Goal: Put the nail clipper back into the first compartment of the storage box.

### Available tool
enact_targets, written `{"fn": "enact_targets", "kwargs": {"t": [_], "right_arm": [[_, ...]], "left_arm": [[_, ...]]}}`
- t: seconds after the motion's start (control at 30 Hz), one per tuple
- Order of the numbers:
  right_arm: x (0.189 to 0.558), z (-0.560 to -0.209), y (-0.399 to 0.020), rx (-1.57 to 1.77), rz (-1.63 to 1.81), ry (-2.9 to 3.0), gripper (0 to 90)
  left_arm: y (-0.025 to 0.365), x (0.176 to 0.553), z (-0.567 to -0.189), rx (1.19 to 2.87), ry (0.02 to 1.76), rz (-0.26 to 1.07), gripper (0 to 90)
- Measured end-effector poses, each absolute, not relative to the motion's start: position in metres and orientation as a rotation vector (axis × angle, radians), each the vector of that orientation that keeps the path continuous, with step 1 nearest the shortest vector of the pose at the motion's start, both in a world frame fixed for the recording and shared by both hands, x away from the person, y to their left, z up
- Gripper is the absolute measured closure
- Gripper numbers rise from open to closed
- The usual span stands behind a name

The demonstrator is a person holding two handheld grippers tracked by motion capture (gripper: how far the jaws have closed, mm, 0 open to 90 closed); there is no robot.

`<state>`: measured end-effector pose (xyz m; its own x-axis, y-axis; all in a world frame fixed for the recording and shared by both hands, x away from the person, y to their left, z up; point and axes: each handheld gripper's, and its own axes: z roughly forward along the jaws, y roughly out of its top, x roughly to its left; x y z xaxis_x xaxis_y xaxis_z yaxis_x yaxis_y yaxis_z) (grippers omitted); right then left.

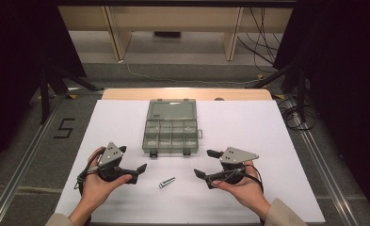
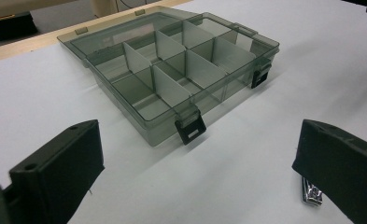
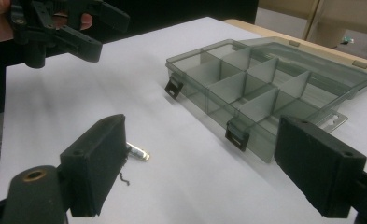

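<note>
My left gripper (image 1: 134, 172) and right gripper (image 1: 205, 164) hover wide open above the white table (image 1: 248, 132). A nail clipper (image 1: 166, 181) lies between them, the open compartment box (image 1: 171, 127) at its twelve o'clock.

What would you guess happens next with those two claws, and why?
Probably the left gripper dips toward the small metal piece to pinch it: its jaws stand open, the piece lies loose on the table between both grippers, and the compartment box sits open.

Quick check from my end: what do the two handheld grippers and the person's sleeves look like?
Left gripper and right gripper are black, each with two blocky jaws, a grey three-cornered plate on top and a trailing black cable. Beige sleeves cover the forearms.
</note>
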<state>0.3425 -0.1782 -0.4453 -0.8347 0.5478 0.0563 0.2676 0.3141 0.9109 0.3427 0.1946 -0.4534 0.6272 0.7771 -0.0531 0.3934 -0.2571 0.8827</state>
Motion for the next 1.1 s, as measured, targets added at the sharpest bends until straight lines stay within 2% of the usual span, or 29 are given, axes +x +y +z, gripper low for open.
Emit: {"fn": "enact_targets", "kwargs": {"t": [0.27, 0.53, 1.1], "right_arm": [[0.344, -0.445, -0.167, 0.624, 1.500, 2.382, 19.6], [0.341, -0.449, -0.139, 0.456, 1.449, 2.528, 20.0], [0.355, -0.475, -0.070, 0.282, 1.298, 2.741, 30.0]], "left_arm": [[0.197, 0.344, -0.454, 1.851, 0.947, 0.492, 0.5], [0.200, 0.344, -0.453, 1.838, 0.965, 0.503, 1.6], [0.202, 0.345, -0.453, 1.819, 0.973, 0.504, 2.8]]}}
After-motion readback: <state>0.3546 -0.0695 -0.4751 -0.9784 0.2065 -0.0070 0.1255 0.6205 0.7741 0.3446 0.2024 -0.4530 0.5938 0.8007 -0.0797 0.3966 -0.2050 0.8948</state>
